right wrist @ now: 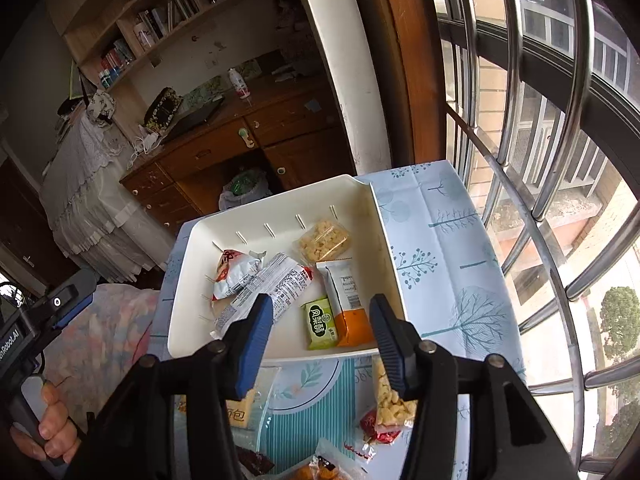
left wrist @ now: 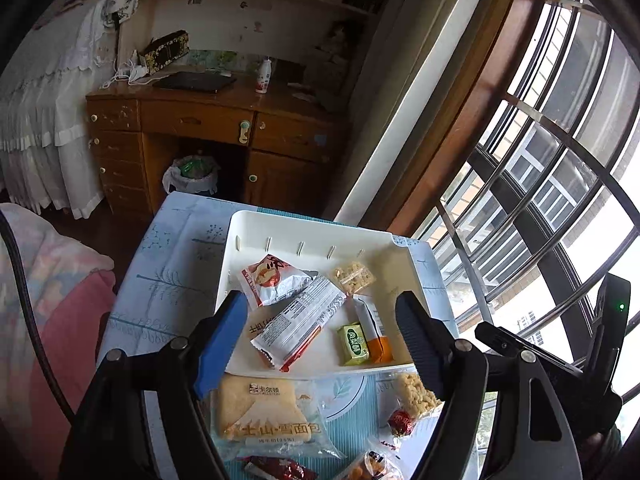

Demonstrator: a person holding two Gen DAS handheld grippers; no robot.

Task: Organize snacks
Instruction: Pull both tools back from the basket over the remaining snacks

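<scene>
A white tray [left wrist: 308, 224] is sitting on the surface [right wrist: 440, 240], which is covered by a pale blue tree-print cloth, with the tray's far wall near the surface's far edge. Inside the tray are lying a red-and-white packet [left wrist: 272, 280], a long silver wrapper [left wrist: 300, 324], a clear pack of puffed squares [left wrist: 354, 276], a small green packet [left wrist: 354, 344] and an orange-and-white sachet [left wrist: 376, 332]; the tray's far left part is showing bare floor. Nearer than the tray's front rim, a bread packet [left wrist: 260, 412], a puffed-rice bar [left wrist: 416, 392] and a red-wrapped candy [left wrist: 402, 422] are resting on the cloth.

The left hand-held gripper [left wrist: 320, 340] is hovering above the tray's front rim with its jaws standing wide and nothing between them. The right hand-held gripper [right wrist: 320, 340] is also hanging over the front rim, jaws parted more narrowly and gripping nothing. To the tray's right a broad strip of cloth is lying bare beside the barred window [right wrist: 560, 160].
</scene>
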